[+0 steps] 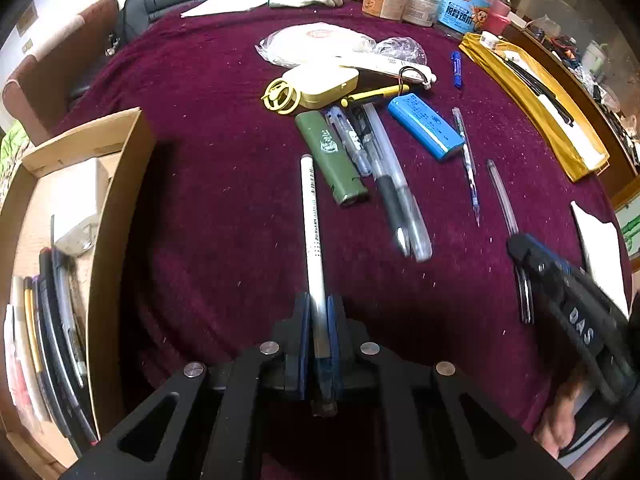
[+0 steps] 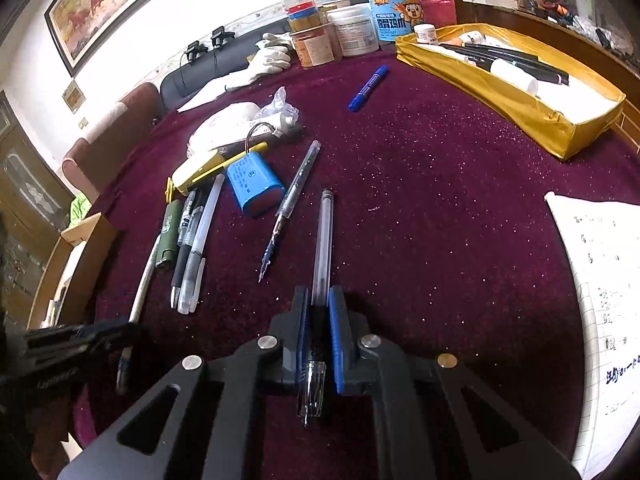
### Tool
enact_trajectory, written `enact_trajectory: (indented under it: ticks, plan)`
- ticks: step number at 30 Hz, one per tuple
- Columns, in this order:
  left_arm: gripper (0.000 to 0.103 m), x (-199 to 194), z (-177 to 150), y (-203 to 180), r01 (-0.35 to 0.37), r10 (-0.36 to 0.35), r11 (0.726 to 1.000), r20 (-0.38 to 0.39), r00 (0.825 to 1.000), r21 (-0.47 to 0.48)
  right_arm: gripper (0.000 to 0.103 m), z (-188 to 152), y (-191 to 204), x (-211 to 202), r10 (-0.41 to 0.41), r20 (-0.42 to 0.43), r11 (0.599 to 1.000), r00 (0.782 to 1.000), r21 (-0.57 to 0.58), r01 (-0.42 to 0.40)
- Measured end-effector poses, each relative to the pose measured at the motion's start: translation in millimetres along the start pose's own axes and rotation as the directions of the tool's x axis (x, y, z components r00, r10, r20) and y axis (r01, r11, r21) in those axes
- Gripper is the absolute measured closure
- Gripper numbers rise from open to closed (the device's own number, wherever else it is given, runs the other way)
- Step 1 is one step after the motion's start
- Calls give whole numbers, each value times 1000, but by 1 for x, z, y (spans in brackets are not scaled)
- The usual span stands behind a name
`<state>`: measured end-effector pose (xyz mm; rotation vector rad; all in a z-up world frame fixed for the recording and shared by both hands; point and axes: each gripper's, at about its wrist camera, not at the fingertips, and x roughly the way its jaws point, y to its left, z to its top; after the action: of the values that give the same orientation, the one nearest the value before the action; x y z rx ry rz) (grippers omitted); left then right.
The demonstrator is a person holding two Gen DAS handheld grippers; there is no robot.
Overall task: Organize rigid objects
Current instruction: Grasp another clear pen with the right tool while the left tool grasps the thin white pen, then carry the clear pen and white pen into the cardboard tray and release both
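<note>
My left gripper (image 1: 319,308) is shut on a white pen (image 1: 311,216) that points forward above the maroon cloth. My right gripper (image 2: 319,300) is shut on a clear pen (image 2: 323,240), also pointing forward; it shows in the left wrist view (image 1: 520,264) at the right. A cardboard box (image 1: 116,208) with pens inside stands to the left. A gold tray (image 2: 520,112) with markers lies at the far right. Loose on the cloth lie a green lighter (image 1: 330,156), several pens (image 1: 384,172), a blue battery pack (image 1: 426,126) and a blue marker (image 2: 368,88).
A cream case (image 1: 320,84), yellow scissors (image 1: 280,96) and plastic bags (image 1: 320,44) lie beyond the pens. Jars and tins (image 2: 352,28) and white gloves (image 2: 268,60) stand at the back edge. Lined paper (image 2: 600,280) lies at the right.
</note>
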<state>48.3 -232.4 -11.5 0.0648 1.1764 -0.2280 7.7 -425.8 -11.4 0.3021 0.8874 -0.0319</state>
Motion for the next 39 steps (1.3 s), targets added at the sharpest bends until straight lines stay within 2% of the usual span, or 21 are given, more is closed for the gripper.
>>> enact_trajectory:
  ticks: [4, 7, 9, 11, 13, 16, 20, 23, 25, 28, 31, 35, 39]
  plan:
    - [95, 2, 3, -7, -38, 38, 999, 15, 999, 9, 93, -1, 5, 1, -28, 5, 999, 1000, -24, 28]
    - [95, 4, 6, -14, -82, 81, 996, 35, 996, 46, 94, -1, 1, -4, -10, 29, 1000, 1000, -4, 10]
    - [97, 2, 6, -5, -42, 42, 999, 31, 999, -3, 94, -3, -2, -13, -18, 84, 1000, 996, 6, 17]
    - [97, -2, 3, 6, 43, -42, 997, 26, 999, -65, 94, -4, -3, -16, -1, 100, 1000, 995, 11, 0]
    - [97, -12, -6, 22, 124, -120, 985, 40, 992, -117, 94, -4, -4, -20, 10, 121, 1000, 993, 12, -12]
    - [97, -34, -20, 41, 210, -198, 964, 84, 977, -166, 94, -5, -5, -26, 41, 149, 999, 988, 17, -44]
    - [97, -66, -38, 61, 279, -255, 940, 141, 957, -196, 94, -11, 2, -34, 163, 143, 984, 976, 53, -172]
    - [97, -90, -55, 79, 315, -280, 923, 177, 944, -220, 94, -17, 33, -50, 223, 150, 974, 963, -11, -224]
    - [97, -107, -69, 96, 312, -265, 919, 207, 942, -243, 94, -22, 59, -61, 292, 125, 956, 948, -53, -287]
    - [97, -123, -84, 121, 264, -202, 924, 234, 951, -275, 94, -26, 96, -70, 383, 73, 921, 921, -107, -375]
    - [97, -132, -94, 150, 253, -171, 910, 257, 951, -329, 94, -28, 139, -74, 449, 3, 882, 893, -164, -443]
    - [97, -132, -96, 176, 208, -114, 905, 259, 959, -372, 94, -29, 190, -67, 493, -93, 840, 865, -207, -501]
    - [97, -127, -100, 197, 172, -69, 896, 255, 965, -410, 93, -32, 226, -48, 504, -172, 822, 846, -206, -531]
